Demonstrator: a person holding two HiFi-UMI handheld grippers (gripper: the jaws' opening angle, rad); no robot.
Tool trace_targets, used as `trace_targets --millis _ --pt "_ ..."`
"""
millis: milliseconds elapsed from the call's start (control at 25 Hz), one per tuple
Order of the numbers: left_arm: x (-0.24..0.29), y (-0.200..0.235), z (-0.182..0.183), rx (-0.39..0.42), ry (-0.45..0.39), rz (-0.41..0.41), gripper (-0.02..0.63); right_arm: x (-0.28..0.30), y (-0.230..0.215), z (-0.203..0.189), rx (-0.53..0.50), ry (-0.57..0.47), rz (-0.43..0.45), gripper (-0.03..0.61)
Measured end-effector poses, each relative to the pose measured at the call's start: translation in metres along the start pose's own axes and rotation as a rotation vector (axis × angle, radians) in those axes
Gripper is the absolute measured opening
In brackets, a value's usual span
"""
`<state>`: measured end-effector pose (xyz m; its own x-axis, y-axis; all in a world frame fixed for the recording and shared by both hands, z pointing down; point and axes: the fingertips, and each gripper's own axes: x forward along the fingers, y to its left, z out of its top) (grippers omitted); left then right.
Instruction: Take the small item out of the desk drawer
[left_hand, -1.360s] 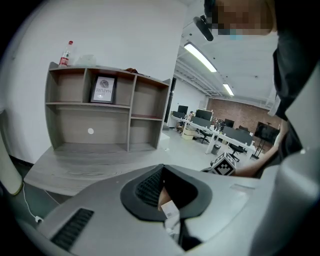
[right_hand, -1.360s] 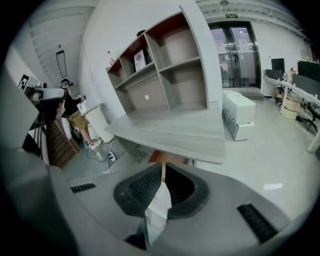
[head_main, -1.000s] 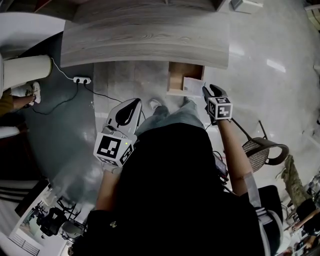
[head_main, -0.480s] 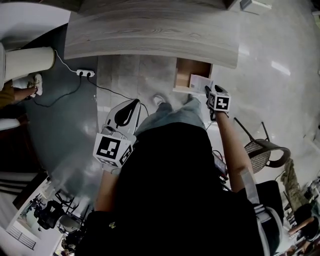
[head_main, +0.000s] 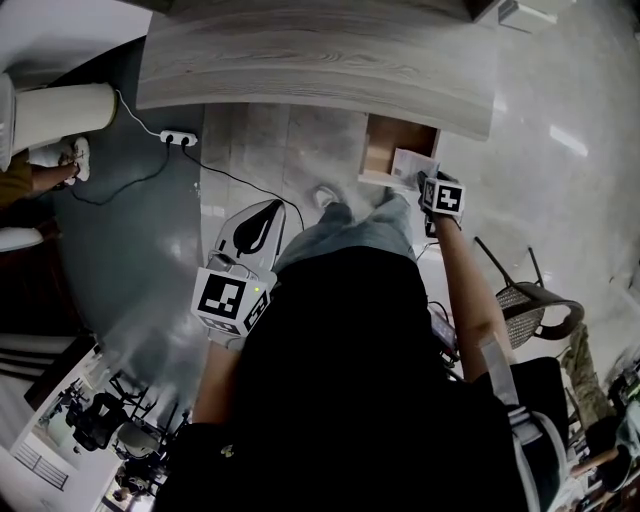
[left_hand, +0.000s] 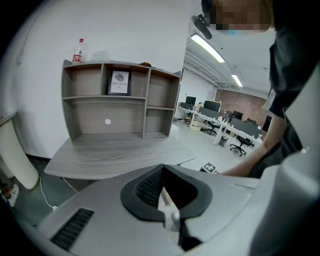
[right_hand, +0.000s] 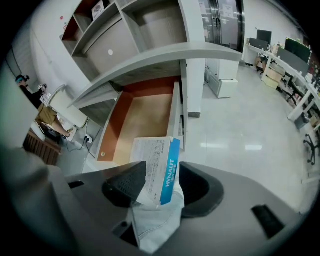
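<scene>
The wooden drawer stands pulled out from under the grey desk. A small white box with a blue side leans at the drawer's front right corner. My right gripper is at the box, jaws spread wide with the box's lower end between them; I see no squeeze on it. My left gripper hangs low at the left, well away from the drawer, shut and empty.
A shelf unit stands on the desk's back. A power strip with a cable lies on the floor left of the drawer. A mesh chair stands at my right. My knee is under the right gripper.
My right gripper has moved forward from beside the drawer's front up to the white box, which now sits between its jaws. The left gripper has stayed where it was.
</scene>
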<state>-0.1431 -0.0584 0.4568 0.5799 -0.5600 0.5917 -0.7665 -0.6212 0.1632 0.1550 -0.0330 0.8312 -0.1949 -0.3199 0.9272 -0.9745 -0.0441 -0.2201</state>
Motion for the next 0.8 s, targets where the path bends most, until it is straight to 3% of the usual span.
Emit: trace_targets --millis 400,520,680,800 --pt "0.000 0.001 0.001 -0.002 -0.008 -0.009 0.009 -0.002 0.004 -0.001 -0.069 0.060 -0.077 0.186" --pt "-0.001 0.006 0.003 -0.018 -0.017 -0.006 0.009 -0.004 0.019 -0.003 -0.059 0.098 -0.063 0.177" --pt "0.000 0.007 0.006 -0.034 -0.041 -0.004 0.009 -0.025 0.006 -0.003 -0.158 0.165 -0.193 0.145" --pt "0.000 0.007 0.010 -0.049 -0.062 -0.005 0.009 -0.034 0.017 0.005 -0.223 0.160 -0.190 0.123"
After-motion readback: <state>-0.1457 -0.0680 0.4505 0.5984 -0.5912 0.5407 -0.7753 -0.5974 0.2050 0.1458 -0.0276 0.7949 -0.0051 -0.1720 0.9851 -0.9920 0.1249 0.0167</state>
